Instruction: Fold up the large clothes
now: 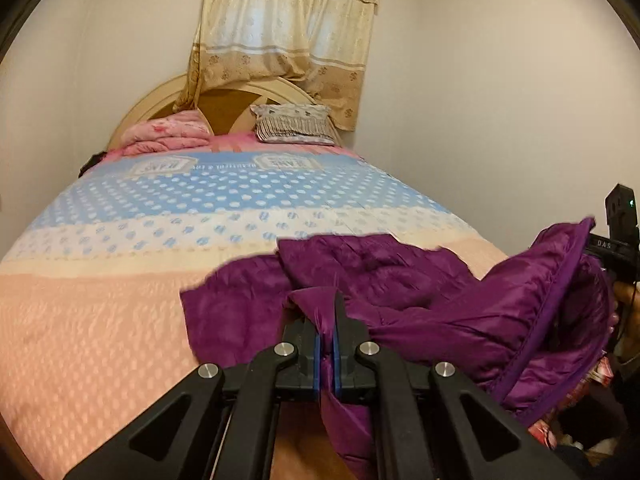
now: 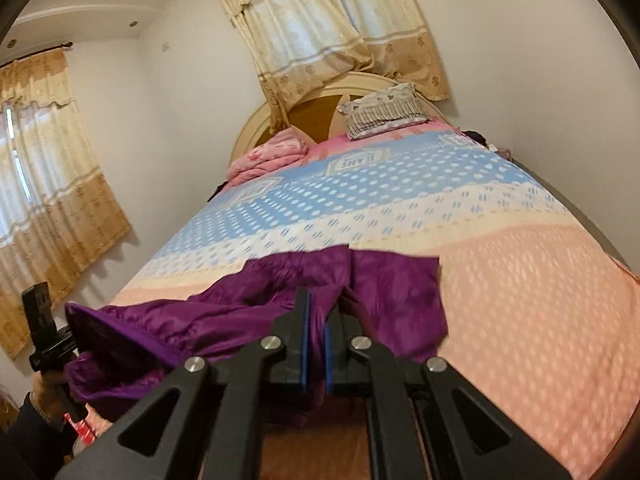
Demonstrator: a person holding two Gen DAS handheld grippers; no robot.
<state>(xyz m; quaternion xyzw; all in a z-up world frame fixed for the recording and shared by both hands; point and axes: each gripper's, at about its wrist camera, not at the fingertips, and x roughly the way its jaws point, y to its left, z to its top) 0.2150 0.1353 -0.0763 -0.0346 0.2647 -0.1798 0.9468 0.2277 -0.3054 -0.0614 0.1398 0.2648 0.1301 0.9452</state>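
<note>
A shiny purple quilted jacket (image 1: 420, 280) lies partly on the near end of the bed and hangs between my two grippers. My left gripper (image 1: 327, 320) is shut on a fold of its edge. In the right wrist view the jacket (image 2: 352, 280) spreads onto the bed ahead, and my right gripper (image 2: 316, 320) is shut on another part of its edge. The right gripper's body (image 1: 618, 236) shows at the far right of the left wrist view, and the left gripper's body (image 2: 44, 332) at the far left of the right wrist view.
The bed (image 1: 120, 312) has a peach, white and blue dotted cover. A folded pink blanket (image 1: 168, 134) and a striped pillow (image 1: 294, 124) lie by the round headboard (image 1: 224, 100). Curtains (image 1: 288, 32) hang behind, and more curtains (image 2: 44, 160) at the left wall.
</note>
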